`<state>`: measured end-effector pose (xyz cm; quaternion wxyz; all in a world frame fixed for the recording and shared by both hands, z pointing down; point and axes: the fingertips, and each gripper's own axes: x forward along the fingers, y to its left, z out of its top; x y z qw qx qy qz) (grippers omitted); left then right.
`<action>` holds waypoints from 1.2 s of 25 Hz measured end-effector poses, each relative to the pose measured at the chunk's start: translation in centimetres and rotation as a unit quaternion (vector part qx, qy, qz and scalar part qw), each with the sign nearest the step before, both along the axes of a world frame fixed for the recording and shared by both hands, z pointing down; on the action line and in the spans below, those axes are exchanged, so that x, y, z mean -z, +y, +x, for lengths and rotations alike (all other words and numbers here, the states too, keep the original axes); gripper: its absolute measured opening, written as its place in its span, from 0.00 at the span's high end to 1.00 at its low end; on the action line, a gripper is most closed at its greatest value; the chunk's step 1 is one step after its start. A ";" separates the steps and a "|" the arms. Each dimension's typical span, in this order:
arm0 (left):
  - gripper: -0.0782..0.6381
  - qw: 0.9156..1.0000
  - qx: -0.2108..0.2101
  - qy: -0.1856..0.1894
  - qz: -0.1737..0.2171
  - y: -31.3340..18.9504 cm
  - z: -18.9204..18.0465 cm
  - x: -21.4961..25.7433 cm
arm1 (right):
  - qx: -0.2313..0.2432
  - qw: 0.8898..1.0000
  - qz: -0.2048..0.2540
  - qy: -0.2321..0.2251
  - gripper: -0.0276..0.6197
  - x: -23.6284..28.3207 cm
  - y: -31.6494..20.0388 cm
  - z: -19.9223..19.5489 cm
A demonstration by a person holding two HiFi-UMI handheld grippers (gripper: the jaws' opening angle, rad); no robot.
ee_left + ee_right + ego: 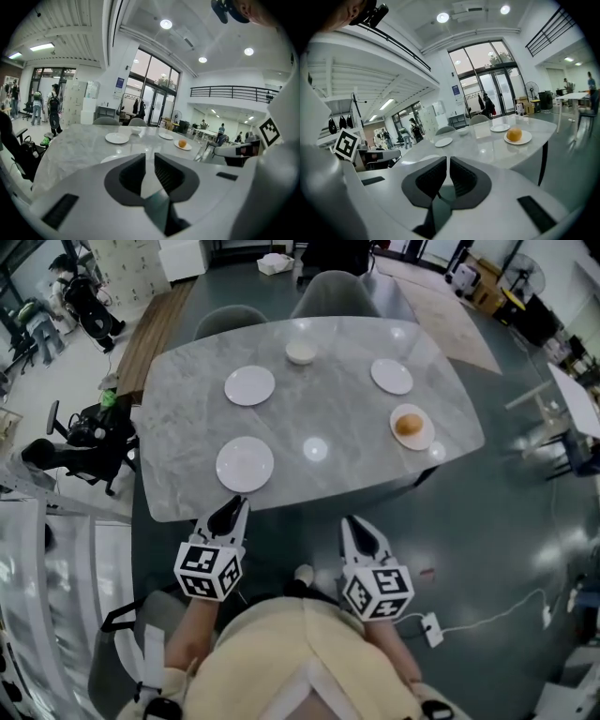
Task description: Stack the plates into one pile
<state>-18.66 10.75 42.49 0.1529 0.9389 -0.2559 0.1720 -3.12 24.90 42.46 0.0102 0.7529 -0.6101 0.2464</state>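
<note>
The worktop point(328, 427) is a grey marble-patterned slab with rounded corners and a glossy face that mirrors the ceiling lights. Four flat, round, white plates lie on it, all apart, none stacked. At the near left lies the near-left plate point(245, 464), smooth and bare. Beyond it lies the far-left plate point(249, 385), also bare. Further right, at the far edge, stands a small white bowl point(301, 352), round and deeper than the plates. To its right lies the far-right plate point(391, 376), bare, and nearer on the right side the right-hand plate point(420, 437) carries a round orange point(408, 424) with a matt skin.

The left tongs point(149, 161) have dark ribbed pads set in a smooth pale-grey shell; they stand a narrow slit apart with nothing between them, and the tips hang at the near edge of the worktop, just short of the near-left plate and touching nothing. The right tongs point(447, 164), of the same make, are closed pad against pad and empty, held off the near edge of the worktop, well apart from every plate
</note>
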 end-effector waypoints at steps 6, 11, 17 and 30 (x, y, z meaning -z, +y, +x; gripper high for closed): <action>0.74 0.997 0.072 -0.003 -0.027 -2.9 0.0 -1.8 | 0.027 1.000 -0.012 0.003 0.95 -0.6 -2.0 2.4; 0.68 0.992 0.115 -0.007 -0.057 -3.8 -1.3 -3.1 | 0.048 0.999 -0.012 -0.004 0.95 -1.3 -3.5 2.9; 0.65 0.988 0.135 -0.038 -0.066 -4.8 -2.5 -4.0 | 0.070 0.997 -0.021 -0.016 0.95 -2.2 -5.3 2.6; 0.65 0.964 0.176 -0.078 -0.182 -10.5 -3.0 -11.3 | 0.115 0.992 -0.055 -0.015 0.95 -4.1 -13.1 3.8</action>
